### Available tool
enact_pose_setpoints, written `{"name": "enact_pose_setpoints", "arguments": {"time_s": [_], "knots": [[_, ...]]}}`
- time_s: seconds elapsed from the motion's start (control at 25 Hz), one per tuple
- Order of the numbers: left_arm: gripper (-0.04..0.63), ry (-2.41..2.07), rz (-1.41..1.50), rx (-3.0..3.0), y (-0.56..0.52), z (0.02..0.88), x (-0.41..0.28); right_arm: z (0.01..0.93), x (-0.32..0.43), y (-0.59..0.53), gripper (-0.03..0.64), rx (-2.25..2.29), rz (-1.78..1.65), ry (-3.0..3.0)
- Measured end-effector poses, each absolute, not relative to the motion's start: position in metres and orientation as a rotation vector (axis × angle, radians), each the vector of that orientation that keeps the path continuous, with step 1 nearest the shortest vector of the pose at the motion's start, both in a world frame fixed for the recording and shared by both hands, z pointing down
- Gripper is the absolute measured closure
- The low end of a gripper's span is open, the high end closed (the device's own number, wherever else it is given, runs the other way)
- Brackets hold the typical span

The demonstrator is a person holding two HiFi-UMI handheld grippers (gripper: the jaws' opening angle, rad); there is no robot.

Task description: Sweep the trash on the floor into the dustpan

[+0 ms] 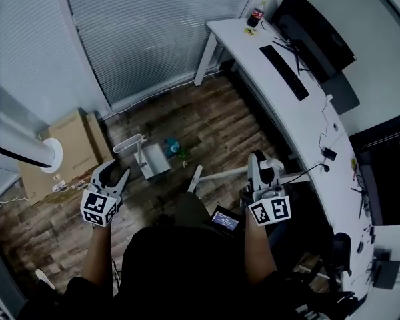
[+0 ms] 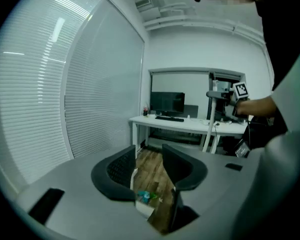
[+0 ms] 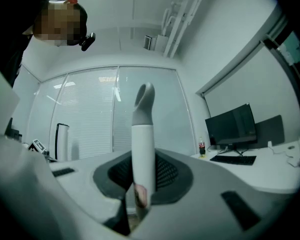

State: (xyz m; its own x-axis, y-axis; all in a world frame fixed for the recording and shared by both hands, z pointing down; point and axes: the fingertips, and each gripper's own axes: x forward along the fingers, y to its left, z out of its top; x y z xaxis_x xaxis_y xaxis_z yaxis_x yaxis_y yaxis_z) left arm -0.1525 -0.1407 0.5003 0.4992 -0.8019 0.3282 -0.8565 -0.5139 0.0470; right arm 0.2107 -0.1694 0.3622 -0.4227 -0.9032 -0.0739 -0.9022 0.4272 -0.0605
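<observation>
My right fingers (image 3: 167, 171) pinch the broom handle (image 3: 143, 144), left fingers (image 2: 117, 170) spread empty: the unheld dustpan (image 1: 153, 162) could slide, scattering trash (image 1: 172, 147).

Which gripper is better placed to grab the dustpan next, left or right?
Left. The left gripper is open, empty and closer to the dustpan on the floor; the right gripper is shut on the broom handle.

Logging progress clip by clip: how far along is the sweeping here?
Done: nothing swept; the trash lies on the floor beside the dustpan, apparently not in it. In hand: the right gripper is shut on the broom handle; the left gripper is open and empty. Left: sweep the trash into the dustpan.
</observation>
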Motion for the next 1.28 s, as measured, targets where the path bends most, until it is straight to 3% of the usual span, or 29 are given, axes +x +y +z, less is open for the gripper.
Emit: {"name": "enact_pose_setpoints", "arguments": {"time_s": [0.36, 0.68, 1.28], "knots": [[0.397, -1.287, 0.948, 2.495, -0.195, 0.548, -0.149, 0.382, 0.217, -0.246, 0.558, -1.494, -0.109, 2.694], [0.369, -1.094, 1.381, 2.308, -0.222, 0.6, -0.156, 0.397, 0.203, -0.312, 0.558, -1.113, -0.127, 2.962], [0.392, -0.85, 1.651, 2.003, -0.232, 0.67, -0.167, 0.459, 0.204, -0.432, 0.562, -0.956, 0.082, 3.223]]}}
